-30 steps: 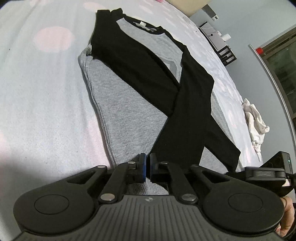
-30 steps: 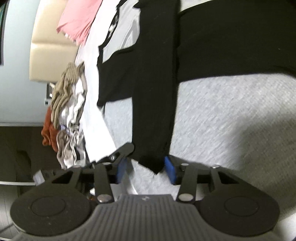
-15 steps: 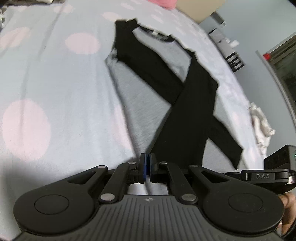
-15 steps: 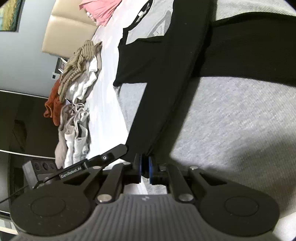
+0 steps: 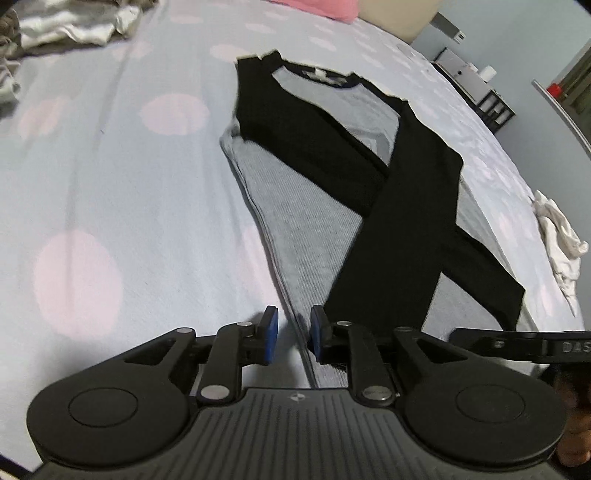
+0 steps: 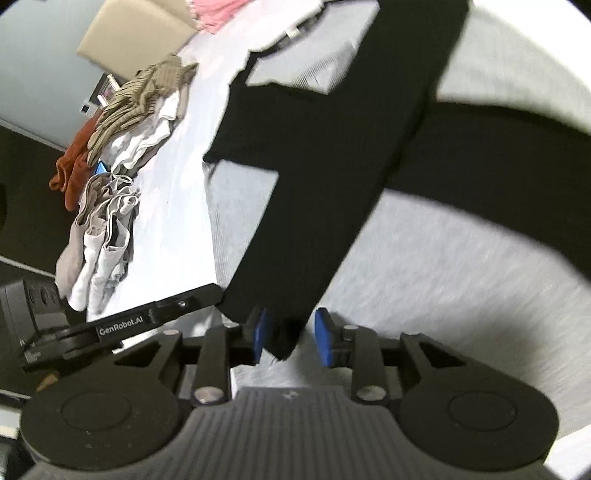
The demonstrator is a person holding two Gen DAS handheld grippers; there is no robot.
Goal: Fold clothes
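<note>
Opening now, your left gripper (image 5: 290,334) spreads its blue-padded fingers (image 5: 268,334) over the near hem edge of the grey raglan shirt (image 5: 295,221); the edge runs up between them, but neither pad presses on it. Your right gripper (image 6: 291,334) is opening too, and the cuff of the black sleeve (image 6: 325,206) hangs in the gap, close to one pad and clear of the other, so you have nothing clamped.

Just ahead, the shirt lies flat on the bed (image 5: 110,177), on a pale blue sheet with pink dots. Its two black sleeves are folded in across the grey body and cross each other in an X. Further up you see the black collar band with a white label.

Off to the side in the right wrist view, a pile of unfolded clothes (image 6: 122,155) sits along the bed's edge, olive, white and rust pieces heaped together. Beyond the collar, a pink garment (image 5: 321,9) lies by the beige headboard (image 6: 136,33).
</note>
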